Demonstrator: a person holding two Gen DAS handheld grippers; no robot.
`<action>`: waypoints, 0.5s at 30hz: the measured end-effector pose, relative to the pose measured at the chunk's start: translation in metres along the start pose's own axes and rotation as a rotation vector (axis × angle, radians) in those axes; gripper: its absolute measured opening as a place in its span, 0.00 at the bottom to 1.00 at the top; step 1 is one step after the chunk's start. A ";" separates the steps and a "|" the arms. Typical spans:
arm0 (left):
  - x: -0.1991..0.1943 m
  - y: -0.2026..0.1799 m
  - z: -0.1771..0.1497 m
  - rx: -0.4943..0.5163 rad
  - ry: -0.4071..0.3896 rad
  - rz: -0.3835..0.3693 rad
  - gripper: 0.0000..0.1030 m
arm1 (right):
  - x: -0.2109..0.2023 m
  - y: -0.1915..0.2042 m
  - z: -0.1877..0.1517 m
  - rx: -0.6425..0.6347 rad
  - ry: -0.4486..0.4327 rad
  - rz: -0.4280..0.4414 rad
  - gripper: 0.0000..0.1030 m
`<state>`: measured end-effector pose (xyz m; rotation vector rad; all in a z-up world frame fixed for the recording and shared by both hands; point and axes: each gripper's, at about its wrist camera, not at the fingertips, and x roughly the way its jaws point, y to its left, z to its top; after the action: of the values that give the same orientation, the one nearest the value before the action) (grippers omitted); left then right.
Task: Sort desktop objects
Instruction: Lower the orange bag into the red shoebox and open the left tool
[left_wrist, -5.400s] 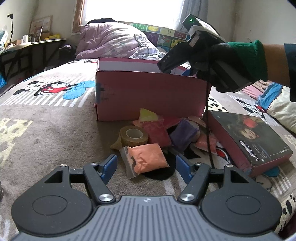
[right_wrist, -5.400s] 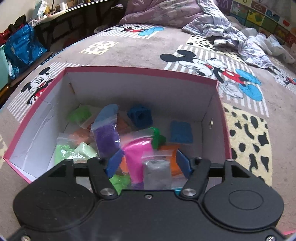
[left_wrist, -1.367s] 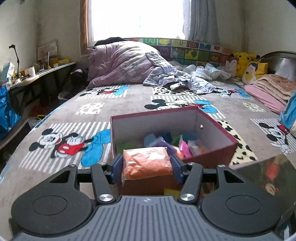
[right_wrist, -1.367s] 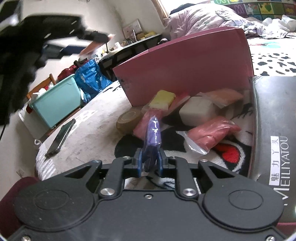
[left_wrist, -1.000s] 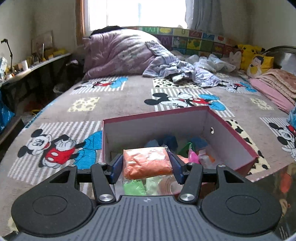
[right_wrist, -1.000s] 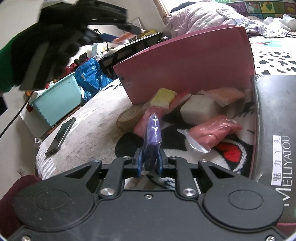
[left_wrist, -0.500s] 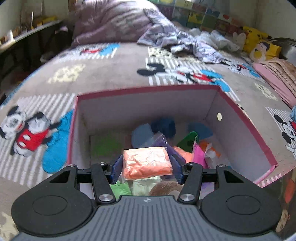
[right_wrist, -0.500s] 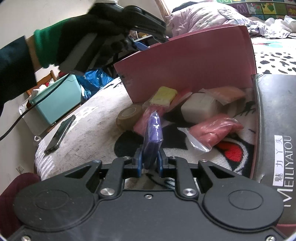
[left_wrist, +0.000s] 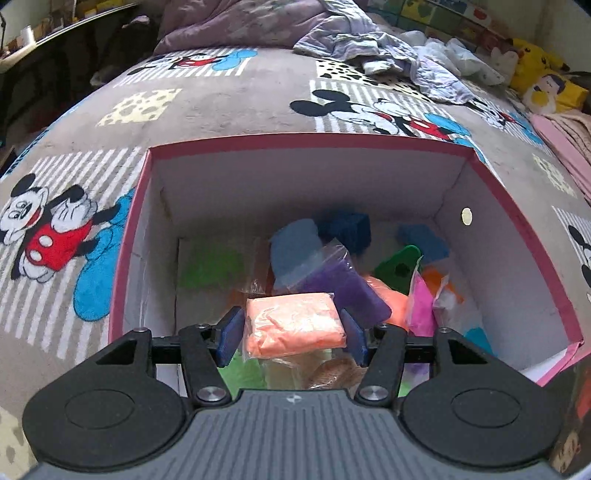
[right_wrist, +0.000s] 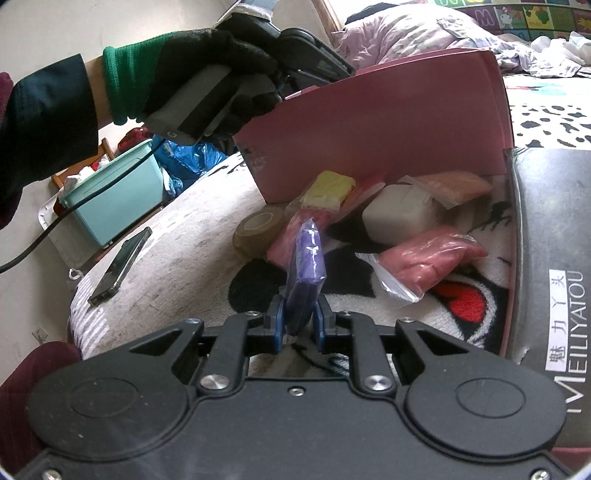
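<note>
Left hand-held gripper (left_wrist: 291, 332), grasping orange bag (left_wrist: 293, 324), now lower over pink box (left_wrist: 310, 138); right hand-held gripper (right_wrist: 299, 321) grips purple bag (right_wrist: 306, 273)

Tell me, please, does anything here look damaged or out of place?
The pink box looks damaged: its near right corner is split and bent outward. A phone lies close to the bed's edge.

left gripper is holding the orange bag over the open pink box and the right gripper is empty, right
Not quite. The right gripper is not empty: the right wrist view shows its jaws shut on a purple bag, held outside the pink box. The rest holds: the left wrist view shows the left gripper holding the orange bag over the open box.
</note>
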<state>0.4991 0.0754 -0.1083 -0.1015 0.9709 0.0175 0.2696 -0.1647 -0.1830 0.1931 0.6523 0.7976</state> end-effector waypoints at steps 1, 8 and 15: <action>-0.001 0.000 0.000 0.003 -0.003 0.003 0.60 | 0.000 0.000 0.000 0.000 0.000 0.000 0.15; -0.014 -0.005 0.000 0.018 -0.026 0.014 0.62 | 0.000 0.001 0.000 -0.002 0.002 -0.002 0.15; -0.046 -0.007 -0.006 0.009 -0.089 0.010 0.62 | 0.000 0.000 0.000 0.000 0.002 -0.002 0.15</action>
<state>0.4686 0.0693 -0.0737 -0.0864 0.8828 0.0267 0.2697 -0.1646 -0.1826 0.1913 0.6543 0.7956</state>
